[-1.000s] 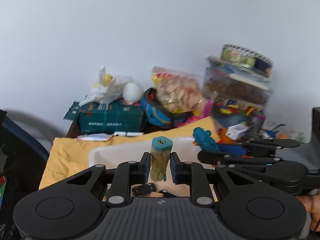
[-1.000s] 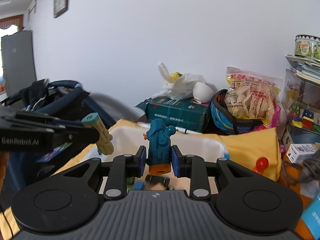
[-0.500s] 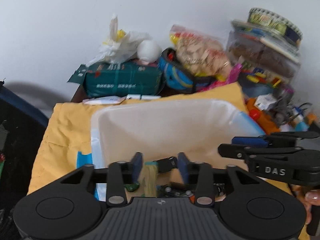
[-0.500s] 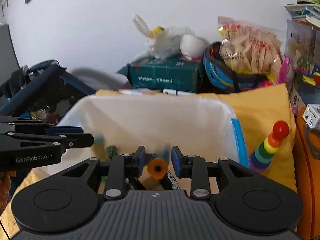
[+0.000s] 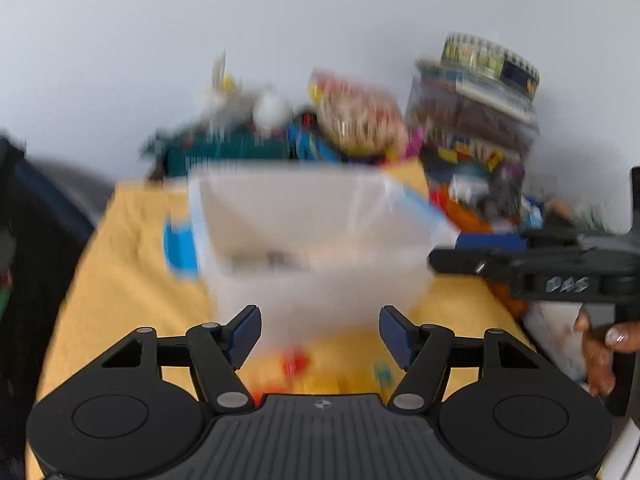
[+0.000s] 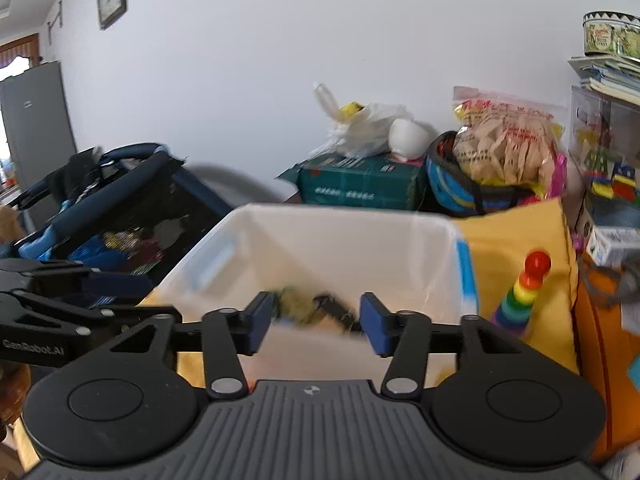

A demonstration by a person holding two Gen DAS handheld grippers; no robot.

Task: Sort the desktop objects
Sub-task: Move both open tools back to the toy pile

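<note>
- The left hand-held gripper (image 5: 320, 336) is spread wide, its jaws opening, with nothing between them. It hangs before the near wall of the white bin (image 5: 320, 304).
- The right hand-held gripper (image 6: 316, 320) has its jaws opening too, and nothing is pinched between them. It hangs over the near rim of the bin.
- The bin stands on a yellow cloth (image 6: 516, 232) over the counter.
- Blurred toys (image 6: 312, 310) lie on the bin's floor; what kind they are cannot be told.
- A rainbow stacker (image 6: 520, 296) stands on the cloth just right of the bin.
- A green box (image 6: 360, 186) and a snack bag (image 6: 508, 144) sit behind the bin, against the wall.
</note>
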